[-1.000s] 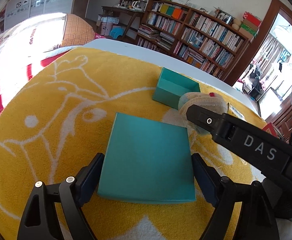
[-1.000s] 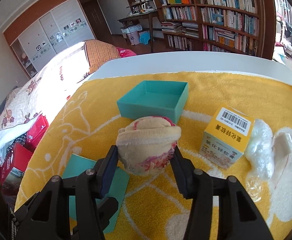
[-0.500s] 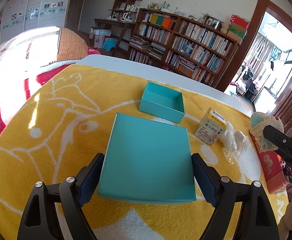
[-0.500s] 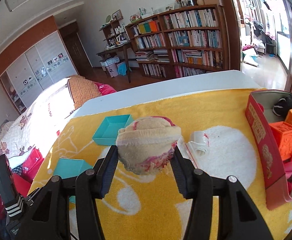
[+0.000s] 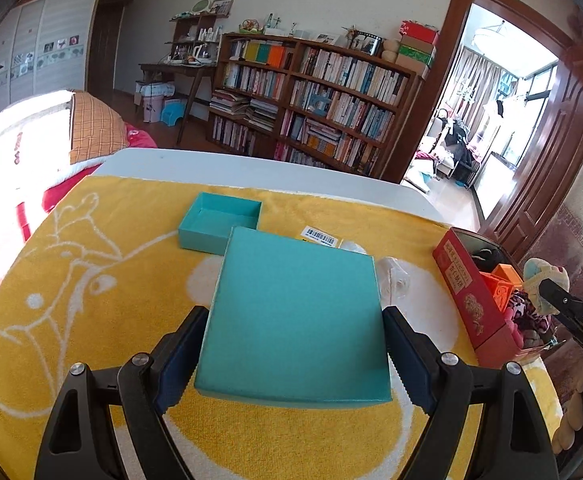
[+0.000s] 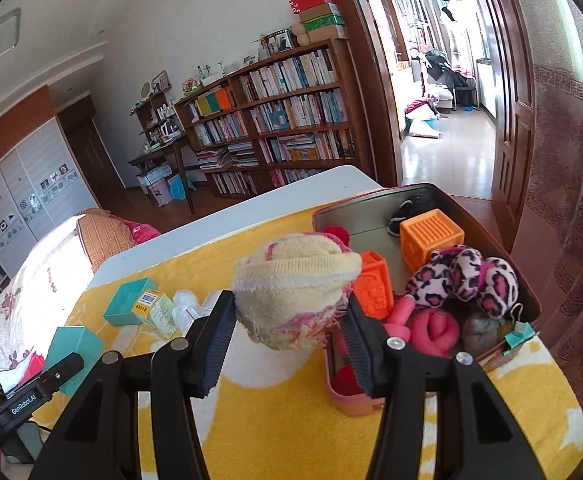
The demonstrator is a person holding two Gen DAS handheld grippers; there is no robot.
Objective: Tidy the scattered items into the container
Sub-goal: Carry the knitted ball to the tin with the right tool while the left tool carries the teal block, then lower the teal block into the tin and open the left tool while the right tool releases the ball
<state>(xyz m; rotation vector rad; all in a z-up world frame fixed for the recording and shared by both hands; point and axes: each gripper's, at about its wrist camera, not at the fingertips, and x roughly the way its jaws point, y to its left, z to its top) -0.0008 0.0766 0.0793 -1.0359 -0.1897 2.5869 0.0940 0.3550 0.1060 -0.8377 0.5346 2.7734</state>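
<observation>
Both grippers are clamping loads, the right gripper (image 6: 289, 316) carrying a rolled sock (image 6: 295, 292) above the crowded red box (image 6: 371, 202) (overflowing risk), the left gripper (image 5: 293, 354) squeezing a teal lid (image 5: 297, 316).

A full bookshelf (image 5: 311, 96) stands behind the yellow towel (image 5: 91, 280), beside a doorway (image 5: 491, 120).

A lived-in home bedroom: packed bookshelves (image 5: 311, 92), a quilted bed (image 6: 31, 280), sliding wardrobe (image 5: 31, 56), cluttered wooden desk (image 5: 175, 68).
</observation>
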